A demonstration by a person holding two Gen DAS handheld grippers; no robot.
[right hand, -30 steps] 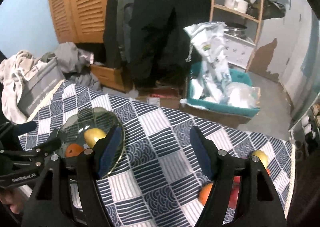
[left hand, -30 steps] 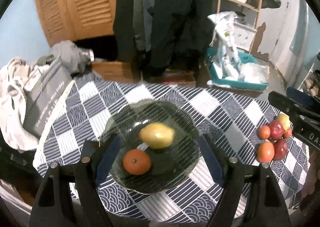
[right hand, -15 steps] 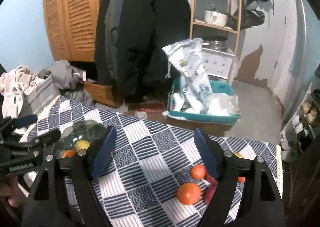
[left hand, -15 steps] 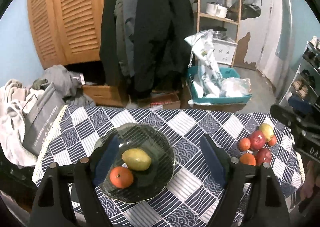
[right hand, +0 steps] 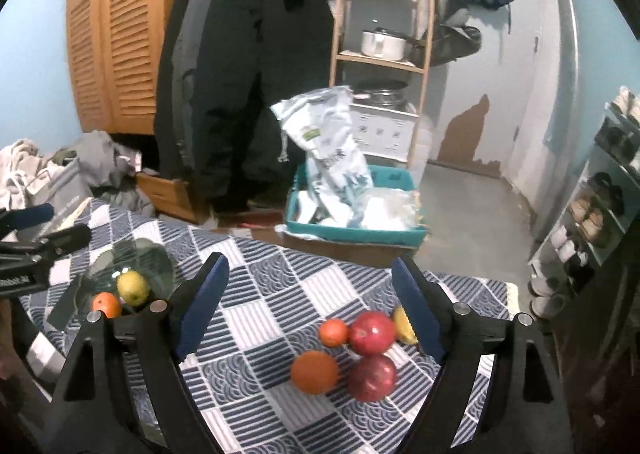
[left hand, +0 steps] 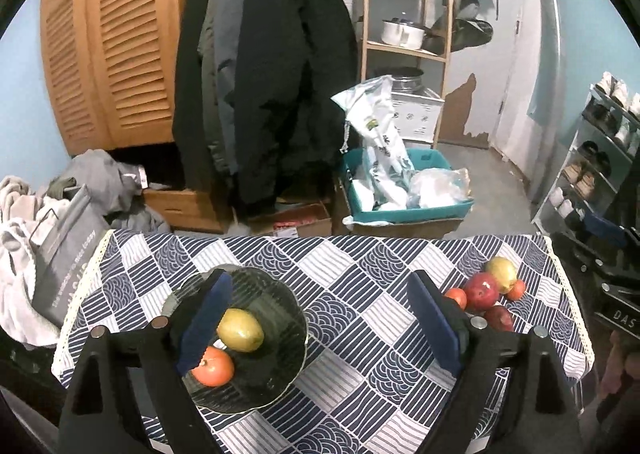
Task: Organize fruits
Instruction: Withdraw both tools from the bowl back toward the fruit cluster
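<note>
A dark glass plate (left hand: 280, 318) on the checked tablecloth holds a yellow-green fruit (left hand: 240, 330) and an orange (left hand: 213, 366); in the right wrist view the plate (right hand: 156, 258) sits at far left. A cluster of fruit lies at the table's right: a red apple (right hand: 372, 332), a second red apple (right hand: 373, 377), a large orange (right hand: 315, 372), a small orange (right hand: 334, 333) and a yellow fruit (right hand: 400, 328). My left gripper (left hand: 320, 314) hangs above the table, jaws opening, nothing between them. My right gripper (right hand: 310, 302) hovers above the cluster, jaws opening, holding nothing.
The tablecloth (left hand: 360, 278) ends at a lace edge (left hand: 568, 294) on the right. Behind the table hang dark coats (left hand: 260, 74), with a teal bin (left hand: 404, 210) of bags, a wooden shelf (left hand: 404, 46), a clothes pile (left hand: 48, 206) and a shoe rack (left hand: 600, 158).
Both grippers pulled back and rose, so plate and fruit look smaller and lower. Both pairs of jaws spread wider. The fruit cluster came fully into the right wrist view.
</note>
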